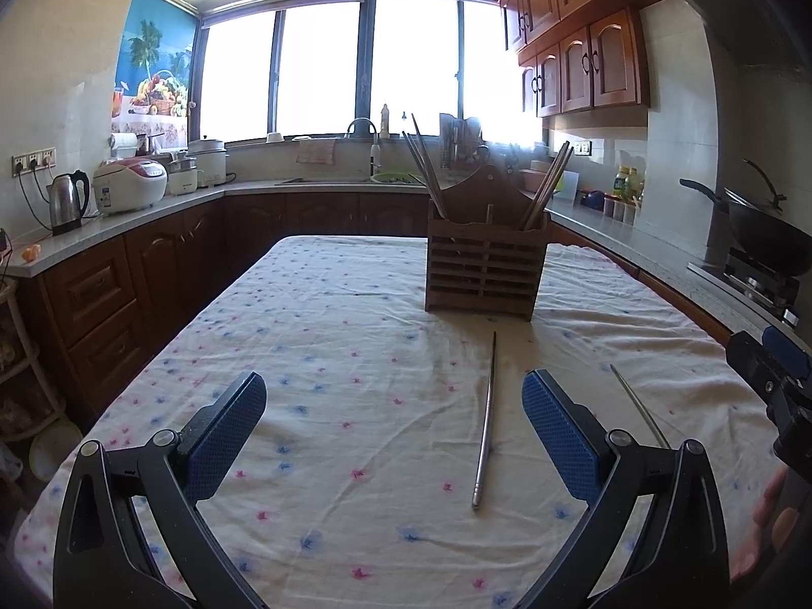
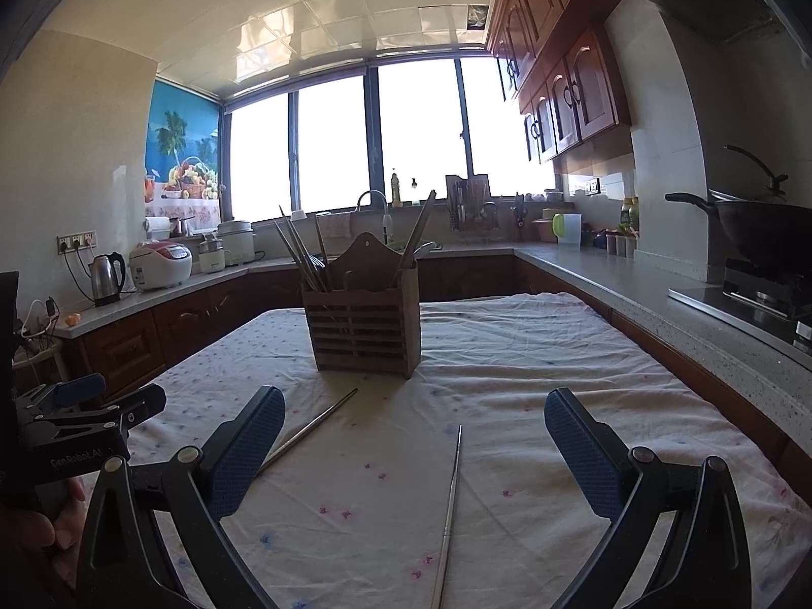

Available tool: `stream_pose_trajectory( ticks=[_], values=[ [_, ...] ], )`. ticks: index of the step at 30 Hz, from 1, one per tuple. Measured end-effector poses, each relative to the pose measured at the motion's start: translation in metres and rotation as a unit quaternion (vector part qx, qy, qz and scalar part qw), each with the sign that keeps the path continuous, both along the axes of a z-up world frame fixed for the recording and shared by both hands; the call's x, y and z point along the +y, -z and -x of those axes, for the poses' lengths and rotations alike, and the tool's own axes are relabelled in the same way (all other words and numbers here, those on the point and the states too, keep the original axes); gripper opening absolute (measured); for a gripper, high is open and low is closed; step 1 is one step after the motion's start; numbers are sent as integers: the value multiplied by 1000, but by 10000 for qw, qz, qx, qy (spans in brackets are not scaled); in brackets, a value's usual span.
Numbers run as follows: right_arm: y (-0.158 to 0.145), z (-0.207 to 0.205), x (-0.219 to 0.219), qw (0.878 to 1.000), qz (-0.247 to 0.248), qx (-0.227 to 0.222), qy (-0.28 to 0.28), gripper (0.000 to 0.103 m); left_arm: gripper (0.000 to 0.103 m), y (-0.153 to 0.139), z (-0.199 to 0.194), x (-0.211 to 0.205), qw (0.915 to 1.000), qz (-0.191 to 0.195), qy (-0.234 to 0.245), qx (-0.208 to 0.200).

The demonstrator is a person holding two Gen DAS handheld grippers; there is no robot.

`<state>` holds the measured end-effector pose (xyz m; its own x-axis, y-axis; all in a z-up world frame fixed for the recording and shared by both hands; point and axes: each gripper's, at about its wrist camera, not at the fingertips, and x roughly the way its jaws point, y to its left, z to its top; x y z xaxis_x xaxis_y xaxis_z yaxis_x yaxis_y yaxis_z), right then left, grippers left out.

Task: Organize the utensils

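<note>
Claws (image 1: 393, 431) (image 2: 413, 449) gape level above loose chopsticks (image 1: 485, 421).

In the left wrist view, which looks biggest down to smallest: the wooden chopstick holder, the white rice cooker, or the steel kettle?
1. Wooden chopstick holder, clearly the largest, though it stands nearest the camera.
2. White rice cooker.
3. Steel kettle, smallest; the gap between these two is modest.

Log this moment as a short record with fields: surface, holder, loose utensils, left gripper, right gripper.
surface: table under a white floral cloth
holder: wooden utensil holder standing upright on the cloth, chopsticks sticking out of its left and right compartments
loose utensils: two metal chopsticks flat on the cloth in front of the holder, left chopstick and right chopstick, apart from each other
left gripper: jaws open, holding nothing
right gripper: jaws open, holding nothing
</note>
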<state>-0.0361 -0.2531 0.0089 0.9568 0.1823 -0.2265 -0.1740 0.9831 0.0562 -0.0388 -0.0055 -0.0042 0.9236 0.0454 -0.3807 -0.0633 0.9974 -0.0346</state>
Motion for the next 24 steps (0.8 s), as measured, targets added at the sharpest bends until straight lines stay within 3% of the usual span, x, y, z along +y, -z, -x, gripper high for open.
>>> stream_pose_trajectory(
  ticks=[12, 24],
  values=[
    [-7, 6, 0, 9999, -76, -115, -71, 103, 103, -12, 8, -3, 9996, -137, -80, -254],
    [-10, 6, 2, 9999, -98, -94, -97, 103, 103, -11, 4, -5, 9992, -321, -177, -135]
  ],
)
